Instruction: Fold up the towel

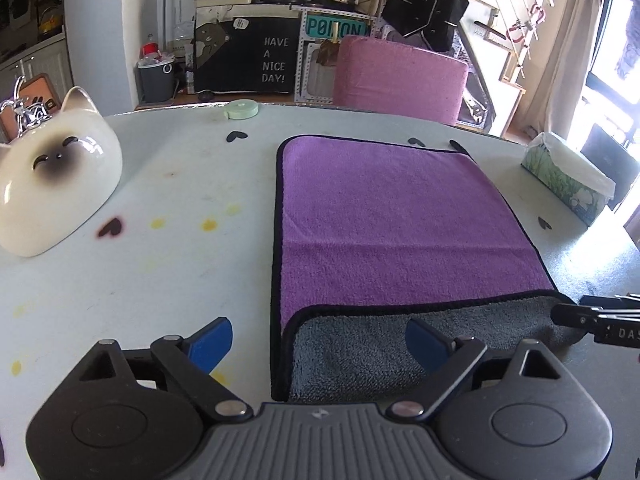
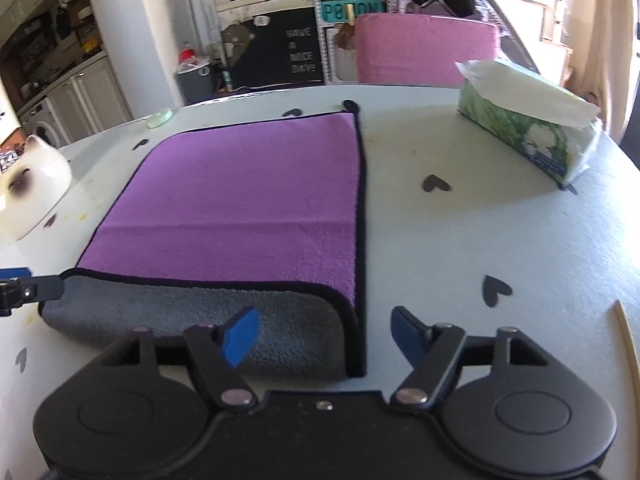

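Towel (image 1: pixel 400 220): plush cloth, fuzzy matt nap, purple on the upper face and grey on the turned-up near strip, bound in smooth black edging. Table (image 1: pixel 160 280): pale, matt, flat surface, mottled with yellow stains. Cat figure (image 1: pixel 56 176), left of frame: glossy glazed ceramic with bright highlights. Tissue pack (image 2: pixel 524 132), upper right: thin shiny printed plastic wrap, soft white paper showing on top. Left gripper (image 1: pixel 319 346): matt black plastic body, ribbed grey centre plate, dull metal pivot pins, smooth blue fingertips (image 1: pixel 212 342). Right gripper (image 2: pixel 325 334): same matt black plastic.
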